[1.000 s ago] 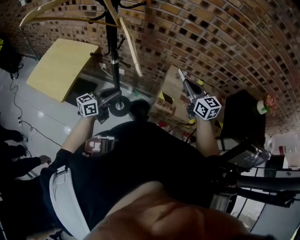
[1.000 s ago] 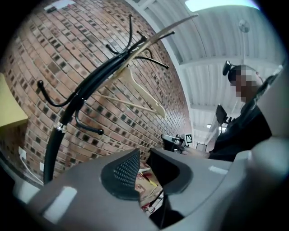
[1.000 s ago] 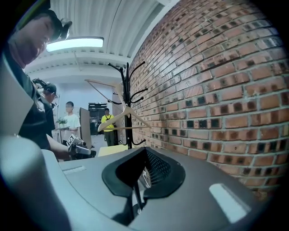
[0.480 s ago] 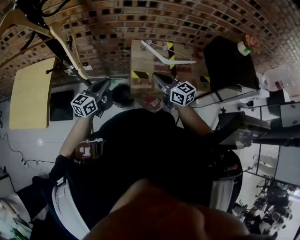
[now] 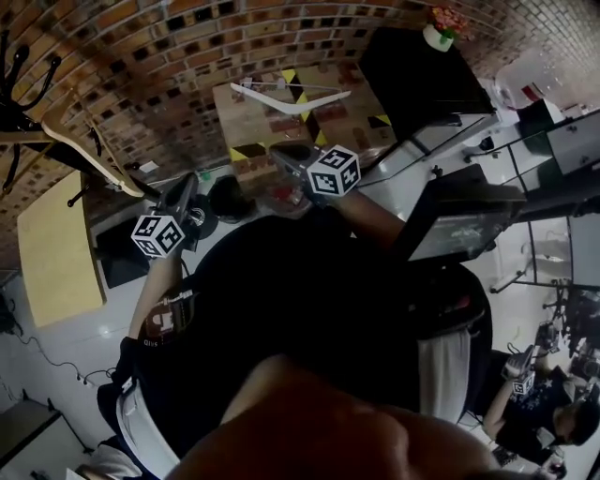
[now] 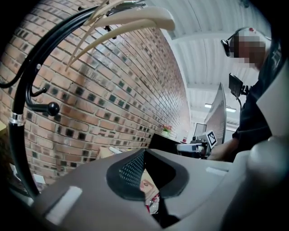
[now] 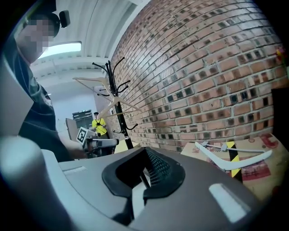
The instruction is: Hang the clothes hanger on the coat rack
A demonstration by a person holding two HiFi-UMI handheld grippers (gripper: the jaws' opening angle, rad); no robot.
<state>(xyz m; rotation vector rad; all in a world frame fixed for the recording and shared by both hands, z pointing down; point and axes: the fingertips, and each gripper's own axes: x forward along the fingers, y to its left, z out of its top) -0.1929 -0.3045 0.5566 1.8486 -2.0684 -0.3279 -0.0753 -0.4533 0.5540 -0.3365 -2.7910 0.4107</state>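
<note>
A white clothes hanger lies flat on a cardboard box against the brick wall. The black coat rack stands at the far left, with wooden hangers hanging on its hooks. My left gripper is shut and empty, to the right of the rack. My right gripper is shut and empty too. It points at the box, just short of the white hanger.
A black cabinet with a flower pot stands right of the box. A pale wooden board lies on the floor below the rack. A seated person is at the lower right; another in a yellow vest stands beyond the rack.
Both grippers have come down and away from the coat rack toward the cardboard box. The head view has swung, so the rack now sits at the left edge and the white hanger near the middle.
</note>
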